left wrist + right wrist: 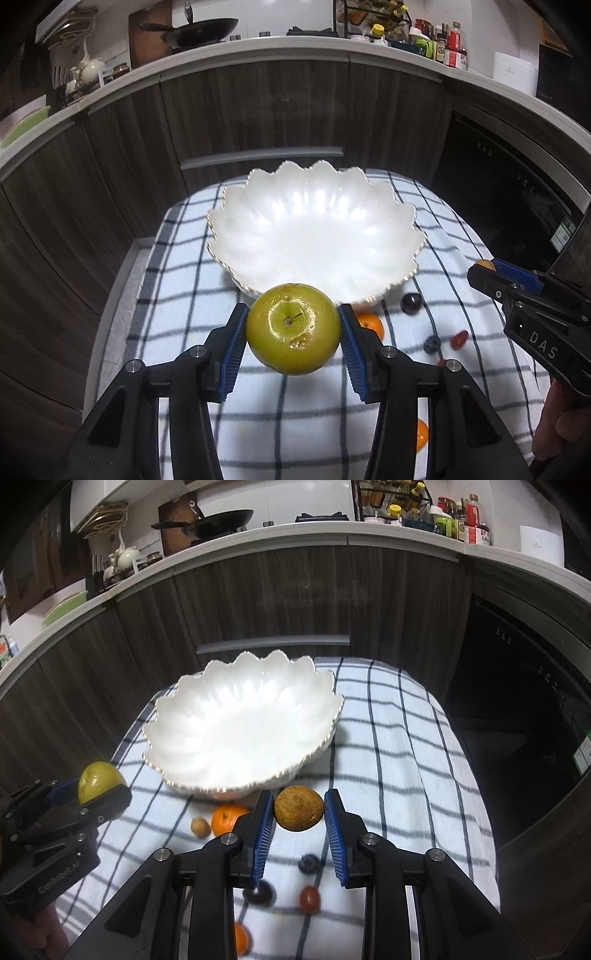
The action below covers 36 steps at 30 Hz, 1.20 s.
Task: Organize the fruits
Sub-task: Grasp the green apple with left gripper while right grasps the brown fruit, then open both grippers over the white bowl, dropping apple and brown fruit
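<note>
Two grippers are held level just short of the white scalloped bowl (314, 229), above the checked cloth (177, 325). Left gripper (293, 332): jaws closed on one green apple (293, 328). Right gripper (299, 812): jaws clamped on one brown fruit (298, 809). Two oranges (227, 818) and several small fruits are seen on the cloth.

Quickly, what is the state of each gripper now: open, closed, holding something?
Left gripper: closed on the green apple.
Right gripper: closed on a round brown fruit.
</note>
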### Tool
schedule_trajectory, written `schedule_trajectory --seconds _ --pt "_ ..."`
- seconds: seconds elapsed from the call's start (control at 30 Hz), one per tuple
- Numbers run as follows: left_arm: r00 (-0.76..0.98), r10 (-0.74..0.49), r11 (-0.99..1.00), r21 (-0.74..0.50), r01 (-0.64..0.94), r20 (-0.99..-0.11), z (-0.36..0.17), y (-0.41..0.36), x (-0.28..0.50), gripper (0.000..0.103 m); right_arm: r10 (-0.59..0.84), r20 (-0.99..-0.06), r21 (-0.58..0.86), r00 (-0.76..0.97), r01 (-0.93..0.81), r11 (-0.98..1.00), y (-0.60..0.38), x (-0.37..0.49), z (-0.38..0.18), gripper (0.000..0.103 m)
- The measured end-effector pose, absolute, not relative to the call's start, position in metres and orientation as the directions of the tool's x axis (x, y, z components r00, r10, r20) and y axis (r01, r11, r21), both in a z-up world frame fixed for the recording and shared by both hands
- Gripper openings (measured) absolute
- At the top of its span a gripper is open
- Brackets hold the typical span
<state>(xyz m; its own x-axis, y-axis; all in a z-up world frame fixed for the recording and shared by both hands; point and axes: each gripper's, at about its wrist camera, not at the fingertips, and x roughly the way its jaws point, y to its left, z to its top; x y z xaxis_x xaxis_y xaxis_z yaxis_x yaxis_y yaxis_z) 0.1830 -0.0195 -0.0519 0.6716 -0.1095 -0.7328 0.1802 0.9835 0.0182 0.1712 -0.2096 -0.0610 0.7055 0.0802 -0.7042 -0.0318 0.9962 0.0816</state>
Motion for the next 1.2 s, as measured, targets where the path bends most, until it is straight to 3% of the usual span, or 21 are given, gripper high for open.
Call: schedule_trajectory --seconds 0.57,1.2 --pt "0.694 -0.074 0.99 0.032 0.138 -0.716 -0.048 -0.009 0.233 0.048 0.054 -0.662 0.059 0.747 -0.02 0.998 -0.206 0.222 -0.046 0.03" --pt "0.666 -0.042 0.994 0.039 0.107 -0.744 -0.07 -0.003 0.284 0.048 0.036 -0.705 0.064 0.708 0.013 0.998 -0.203 0.272 -0.065 0.03"
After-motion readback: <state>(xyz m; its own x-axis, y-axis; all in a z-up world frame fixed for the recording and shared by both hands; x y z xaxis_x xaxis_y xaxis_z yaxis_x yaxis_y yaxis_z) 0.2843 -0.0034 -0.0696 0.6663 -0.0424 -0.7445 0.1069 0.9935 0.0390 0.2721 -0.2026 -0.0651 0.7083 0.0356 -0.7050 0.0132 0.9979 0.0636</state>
